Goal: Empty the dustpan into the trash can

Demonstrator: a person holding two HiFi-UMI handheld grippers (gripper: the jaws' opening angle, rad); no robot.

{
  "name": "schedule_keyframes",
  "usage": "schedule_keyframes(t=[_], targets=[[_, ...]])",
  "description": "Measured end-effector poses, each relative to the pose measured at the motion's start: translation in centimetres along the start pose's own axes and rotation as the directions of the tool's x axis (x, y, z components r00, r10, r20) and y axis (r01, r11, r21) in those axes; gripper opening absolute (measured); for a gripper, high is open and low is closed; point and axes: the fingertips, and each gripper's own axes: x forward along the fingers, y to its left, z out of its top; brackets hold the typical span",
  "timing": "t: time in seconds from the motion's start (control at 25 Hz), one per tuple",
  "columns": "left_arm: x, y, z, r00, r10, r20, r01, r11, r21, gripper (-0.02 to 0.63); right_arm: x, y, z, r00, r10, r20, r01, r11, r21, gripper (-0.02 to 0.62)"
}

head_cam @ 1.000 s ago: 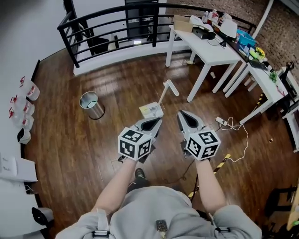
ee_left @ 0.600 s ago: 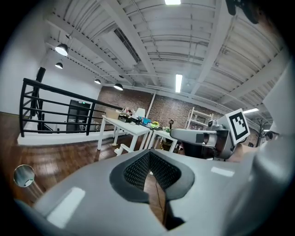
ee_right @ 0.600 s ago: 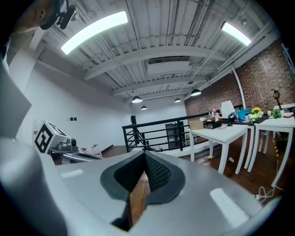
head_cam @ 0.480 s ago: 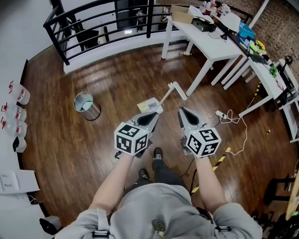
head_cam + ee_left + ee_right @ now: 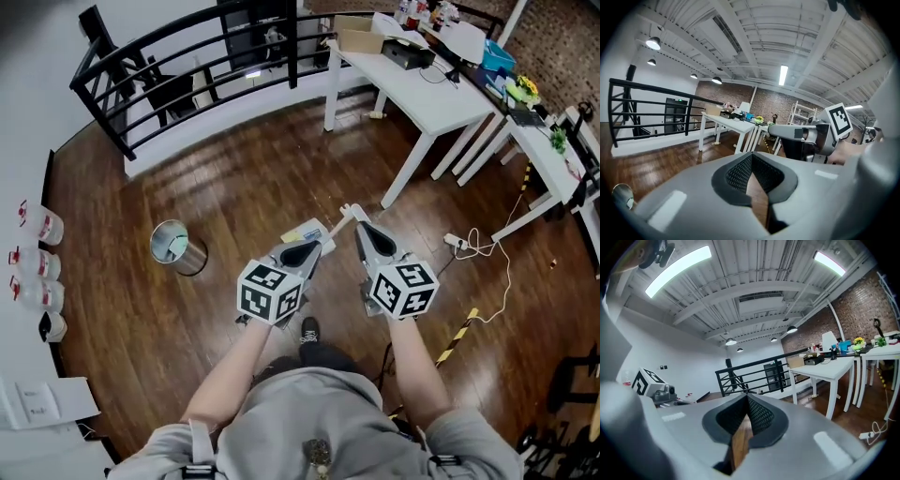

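Dustpan point(image 5: 309, 231) stood on the wooden floor point(image 5: 234, 178) at 12 o'clock from the person, its long handle point(image 5: 341, 217) slanting up toward 2 o'clock, and nothing gripped it. The left gripper point(image 5: 312, 247) hung just short of the pan in the head view, and the right gripper point(image 5: 360, 229) pointed at the handle's upper end. Whether either touched the dustpan could not be told from there. Both pairs of jaws were pressed together and empty, with only floor showing through the slit behind the pads in each gripper view. The trash can point(image 5: 172, 246), open-topped and shiny, stood well apart at 9 o'clock from the dustpan, and the white bench point(image 5: 422, 98) lay off at 1 o'clock. The step in hand looked like the reach for the pickup. To do it well, the right jaws would probably need to spread before arriving and close squarely across the handle, high enough for leverage. The pan should likely stay level on the carry to 9 o'clock so nothing slid out. The left gripper could steady the pan's body, and tipping ought to wait until the lip was over the can's mouth.
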Motion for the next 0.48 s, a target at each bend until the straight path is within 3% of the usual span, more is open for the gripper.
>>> schedule_keyframes(t=[0.24,0.48], targets=[[4.2,2.4,2.6,0.999,-0.049,-0.025,0.050,0.998,0.050,0.005,3.3,-3.4,1.4,0.999,-0.048,0.013,0.048,0.999,0.010,0.000],[7.5,6.4,3.7,0.989,-0.131,-0.074,0.136,0.988,0.071,0.005,7.2,-4.7,-0.7,0.990,-0.134,-0.038,0.136,0.990,0.041,0.000]])
